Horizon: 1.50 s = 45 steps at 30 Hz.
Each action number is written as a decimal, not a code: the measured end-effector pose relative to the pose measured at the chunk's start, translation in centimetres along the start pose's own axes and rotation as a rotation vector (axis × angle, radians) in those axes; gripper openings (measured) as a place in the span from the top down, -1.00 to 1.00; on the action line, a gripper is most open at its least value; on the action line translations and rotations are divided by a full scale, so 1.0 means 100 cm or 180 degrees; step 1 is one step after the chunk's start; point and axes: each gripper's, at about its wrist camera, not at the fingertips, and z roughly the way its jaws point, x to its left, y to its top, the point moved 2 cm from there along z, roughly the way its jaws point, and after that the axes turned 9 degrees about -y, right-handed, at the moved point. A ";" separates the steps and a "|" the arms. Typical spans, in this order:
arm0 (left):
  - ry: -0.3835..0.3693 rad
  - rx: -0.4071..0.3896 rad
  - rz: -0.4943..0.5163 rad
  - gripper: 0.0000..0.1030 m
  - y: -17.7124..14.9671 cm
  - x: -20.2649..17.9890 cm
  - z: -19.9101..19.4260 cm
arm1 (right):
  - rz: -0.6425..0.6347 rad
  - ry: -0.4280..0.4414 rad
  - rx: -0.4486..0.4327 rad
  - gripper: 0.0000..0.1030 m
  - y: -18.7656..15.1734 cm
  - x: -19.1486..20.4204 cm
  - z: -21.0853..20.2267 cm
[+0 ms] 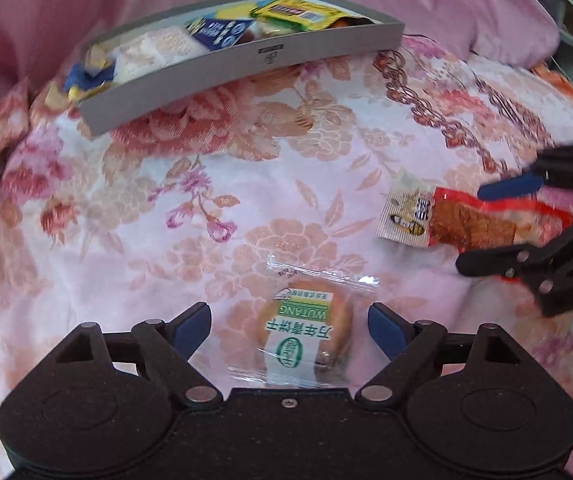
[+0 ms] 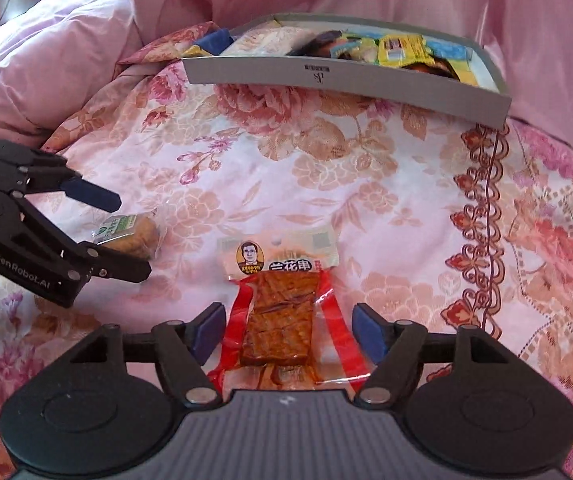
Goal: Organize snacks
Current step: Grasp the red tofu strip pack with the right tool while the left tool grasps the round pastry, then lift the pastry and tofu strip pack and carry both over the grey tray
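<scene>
- My left gripper (image 1: 290,330) gapes wide around the biscuit packet (image 1: 308,334), pads clear.
- My right gripper (image 2: 288,334) straddles the tofu packet (image 2: 282,320), unpinched.
- Snack box (image 1: 246,64) at twelve o'clock.

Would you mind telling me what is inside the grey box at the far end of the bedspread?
The grey box holds a pile of wrapped snacks: yellow packets, a blue packet and pale wrappers. Its near wall and the top layer hide whatever lies beneath.
</scene>
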 end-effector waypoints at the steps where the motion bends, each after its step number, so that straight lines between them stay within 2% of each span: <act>1: 0.0001 -0.0016 0.0101 -0.70 -0.001 -0.001 0.000 | 0.0012 0.0003 -0.0021 -0.56 -0.001 0.000 0.000; 6: -0.0142 -0.0090 0.0382 -0.68 -0.003 -0.001 -0.001 | 0.0085 0.0116 -0.0131 -0.70 -0.004 -0.008 0.006; 8: -0.0207 -0.0094 0.0342 -0.66 -0.004 0.002 -0.001 | 0.0122 0.0172 -0.0148 -0.72 -0.006 -0.010 0.009; 13: -0.0409 -0.0040 0.0060 -0.44 -0.006 0.005 0.003 | 0.0187 0.0180 -0.0205 -0.73 -0.012 -0.009 0.011; 15: -0.0388 -0.0030 0.0004 -0.38 -0.007 0.003 0.003 | 0.0179 0.0167 -0.0210 -0.72 -0.012 -0.008 0.010; 17: -0.0360 -0.0017 -0.0089 -0.29 -0.007 0.000 0.002 | 0.0161 0.0136 -0.0221 -0.58 -0.012 -0.004 0.009; 19: -0.0323 -0.0005 -0.0261 -0.16 -0.006 -0.002 0.002 | 0.0102 0.0039 -0.0227 -0.49 -0.012 0.001 0.008; 23: -0.0124 -0.0038 -0.0625 -0.09 -0.004 -0.007 0.003 | 0.0100 -0.0028 -0.0232 -0.31 -0.015 0.008 0.002; 28: 0.0066 -0.0156 -0.0820 -0.10 -0.007 -0.013 0.002 | 0.0079 -0.0060 -0.0221 -0.35 -0.014 0.012 -0.002; 32: 0.0067 -0.0199 -0.0922 -0.13 -0.006 -0.009 0.002 | 0.0200 -0.0066 -0.0232 -0.57 -0.011 0.010 0.001; 38: 0.0084 -0.0221 -0.0935 -0.12 -0.006 -0.009 0.003 | 0.0222 -0.0079 -0.0227 -0.64 -0.012 0.016 0.012; 42: 0.0100 -0.0237 -0.0950 -0.08 -0.006 -0.009 0.003 | 0.0258 -0.0128 -0.0284 -0.53 -0.015 0.019 0.011; 44: 0.0106 -0.0242 -0.0959 -0.07 -0.006 -0.010 0.003 | 0.0278 -0.0183 -0.0316 -0.31 -0.017 0.019 0.010; 45: 0.0106 -0.0244 -0.0958 -0.07 -0.006 -0.010 0.003 | 0.0303 -0.0207 -0.0330 -0.32 -0.018 0.019 0.009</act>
